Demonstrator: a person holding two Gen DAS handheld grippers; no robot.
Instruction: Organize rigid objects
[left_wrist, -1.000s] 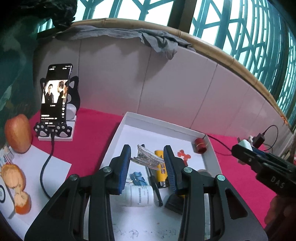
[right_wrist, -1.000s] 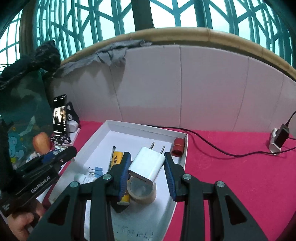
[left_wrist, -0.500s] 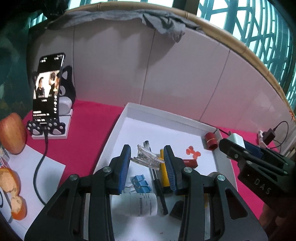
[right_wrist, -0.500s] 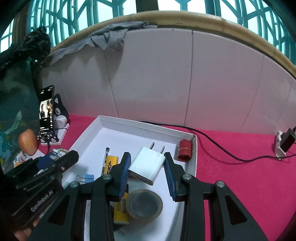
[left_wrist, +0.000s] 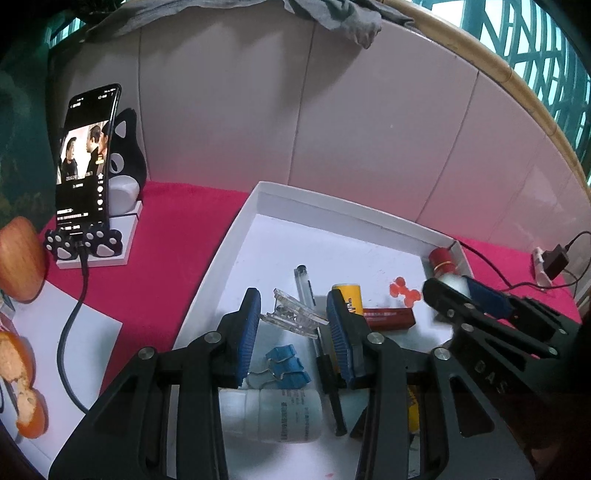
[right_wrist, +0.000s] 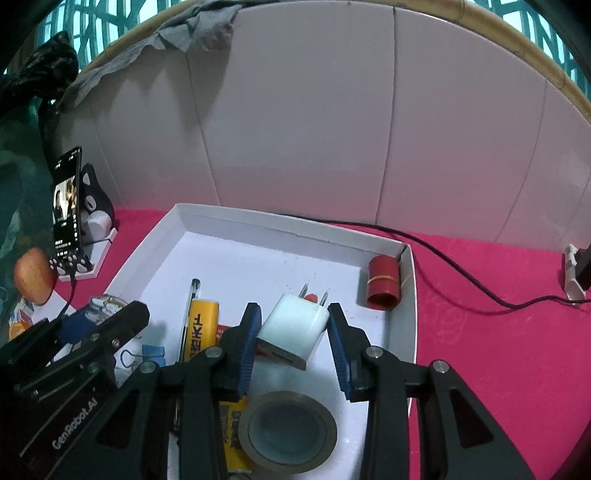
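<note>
A white tray (left_wrist: 334, 207) on the red cloth holds several small items. My left gripper (left_wrist: 293, 300) hangs over the tray's near half with a clear plastic clip (left_wrist: 295, 319) spanning its blue pads. Its jaws are opening, and the clip still touches both pads. My right gripper (right_wrist: 291, 309) is above the tray (right_wrist: 288, 222) with a white plug charger (right_wrist: 295, 334) between its pads, prongs pointing away. Those jaws are opening too, and the slightly blurred charger still sits against the pads. Each gripper shows at the edge of the other's view.
In the tray lie a pen (left_wrist: 303, 282), a yellow tube (right_wrist: 201, 326), a red box (left_wrist: 388, 318), blue binder clips (left_wrist: 286, 365), a white bottle (left_wrist: 280, 415), a red cap (right_wrist: 383, 286) and a tape roll (right_wrist: 287, 432). A phone on a stand (left_wrist: 86, 162) and fruit (left_wrist: 20, 258) sit left.
Both grippers have come forward and down over the tray, so its contents look nearer. The clip and the charger keep their places between the pads.
</note>
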